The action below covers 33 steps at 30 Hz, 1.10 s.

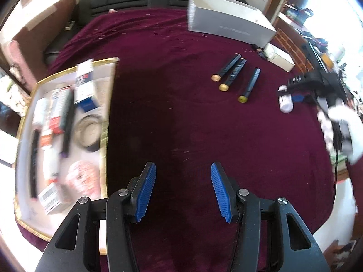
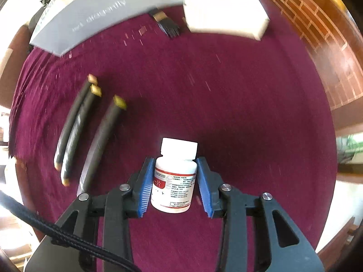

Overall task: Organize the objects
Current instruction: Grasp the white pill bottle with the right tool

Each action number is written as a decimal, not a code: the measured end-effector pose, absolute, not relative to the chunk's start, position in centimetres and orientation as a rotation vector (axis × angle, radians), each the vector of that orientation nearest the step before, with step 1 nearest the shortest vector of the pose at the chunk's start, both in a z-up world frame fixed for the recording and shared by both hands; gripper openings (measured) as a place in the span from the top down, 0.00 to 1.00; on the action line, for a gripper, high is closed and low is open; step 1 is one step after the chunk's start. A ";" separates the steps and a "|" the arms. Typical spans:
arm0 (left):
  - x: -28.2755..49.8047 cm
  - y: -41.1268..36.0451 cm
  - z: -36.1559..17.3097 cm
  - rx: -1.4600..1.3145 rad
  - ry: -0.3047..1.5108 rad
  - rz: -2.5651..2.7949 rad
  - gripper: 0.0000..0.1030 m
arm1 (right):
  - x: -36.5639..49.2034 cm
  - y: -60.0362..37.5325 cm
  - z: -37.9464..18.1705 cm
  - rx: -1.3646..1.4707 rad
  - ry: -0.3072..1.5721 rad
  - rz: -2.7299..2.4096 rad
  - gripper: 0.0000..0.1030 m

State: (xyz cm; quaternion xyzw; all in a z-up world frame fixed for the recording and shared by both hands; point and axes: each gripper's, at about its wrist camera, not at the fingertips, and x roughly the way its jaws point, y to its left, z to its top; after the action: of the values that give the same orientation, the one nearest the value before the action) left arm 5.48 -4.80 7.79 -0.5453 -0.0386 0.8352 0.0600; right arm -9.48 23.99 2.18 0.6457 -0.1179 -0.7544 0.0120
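Observation:
My right gripper (image 2: 175, 158) is shut on a white pill bottle (image 2: 173, 181) with a red-banded label; both blue pads lie against its sides, over the maroon cloth. The left wrist view shows the same bottle (image 1: 286, 105) at the far right, under a white-gloved hand. My left gripper (image 1: 183, 165) stands open above bare cloth with nothing between its fingers. Three black tubes with gold caps (image 1: 236, 77) lie side by side on the cloth, left of the bottle in the right wrist view (image 2: 90, 131). A gold-rimmed tray (image 1: 104, 140) to the left of my left gripper holds several boxes, tubes and a round tin.
A long grey box (image 1: 226, 20) stands at the back of the table, also the grey box (image 2: 90, 9) in the right wrist view. A small white box (image 2: 224, 11) sits beside it, with a small black object (image 2: 168, 25) between them. Brick wall at the right.

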 end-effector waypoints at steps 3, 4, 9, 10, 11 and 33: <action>3.6 -2.1 7.5 -1.584 -0.063 2.477 0.57 | -5.7 25.4 2.1 2.026 -0.406 -2.320 0.66; 2.8 -1.0 7.4 -1.553 -0.036 2.465 0.57 | -4.1 25.9 2.1 2.025 -0.421 -2.316 0.66; -2.1 4.4 6.2 -1.436 0.083 2.409 0.57 | -0.3 27.3 2.0 2.022 -0.424 -2.345 0.66; -3.1 5.4 5.9 -1.424 0.103 2.403 0.57 | -0.2 27.4 2.1 2.008 -0.417 -2.358 0.66; -3.9 6.1 5.8 -1.410 0.119 2.398 0.57 | 0.2 27.4 2.2 1.994 -0.399 -2.372 0.67; -11.6 11.7 1.3 -1.471 0.148 2.243 0.61 | 0.0 27.4 1.7 1.897 -0.440 -2.412 0.65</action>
State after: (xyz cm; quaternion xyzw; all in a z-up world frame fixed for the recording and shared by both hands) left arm -11.56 11.66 1.29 -0.5335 0.0535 0.8134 0.2256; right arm -0.04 27.39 1.74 0.6118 -0.1419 -0.7779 0.0205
